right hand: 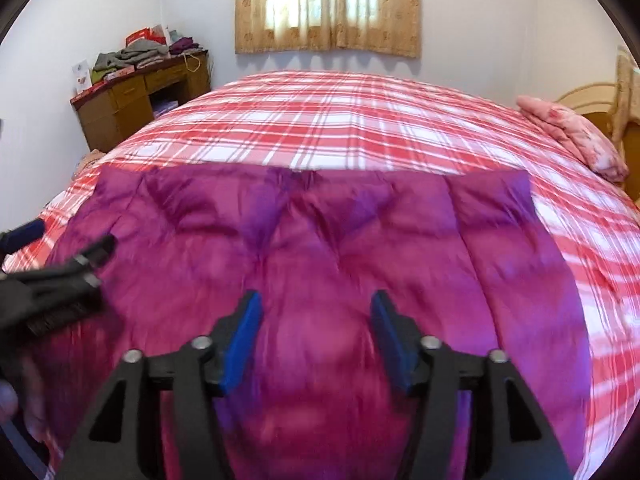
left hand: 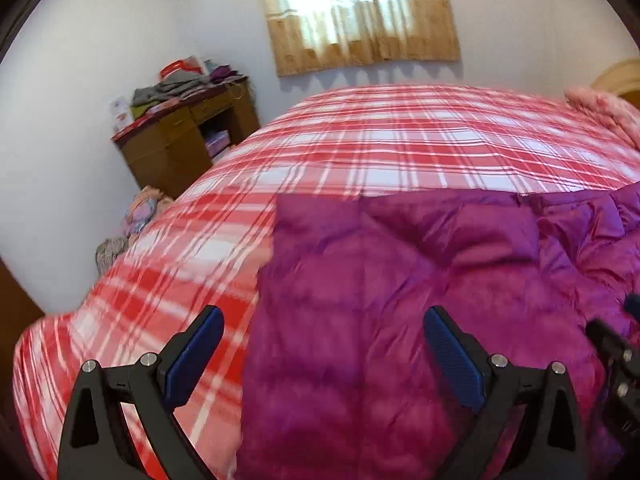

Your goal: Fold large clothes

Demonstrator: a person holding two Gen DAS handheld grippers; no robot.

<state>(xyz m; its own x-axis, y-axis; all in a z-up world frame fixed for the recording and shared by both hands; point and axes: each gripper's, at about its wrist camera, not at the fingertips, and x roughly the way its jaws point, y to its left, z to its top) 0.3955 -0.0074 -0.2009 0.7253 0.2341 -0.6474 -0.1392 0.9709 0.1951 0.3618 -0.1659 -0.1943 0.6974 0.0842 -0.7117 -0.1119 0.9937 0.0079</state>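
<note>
A large magenta quilted down garment [right hand: 320, 248] lies spread flat on the red-and-white plaid bed [right hand: 340, 120]. In the left wrist view it [left hand: 420, 300] covers the right half of the frame, its left edge running down the middle. My left gripper [left hand: 322, 320] is open and empty above that left edge; it also shows at the left of the right wrist view [right hand: 60, 240]. My right gripper [right hand: 316, 304] is open and empty over the garment's near middle; part of it shows at the right of the left wrist view [left hand: 616, 344].
A brown wooden desk [right hand: 120, 100] piled with folded clothes stands in the far left corner. A pink pillow [right hand: 576, 136] lies at the bed's right, by the headboard. A curtained window [right hand: 328, 4] is on the far wall. A bundle of clothes [left hand: 140, 212] lies left of the bed.
</note>
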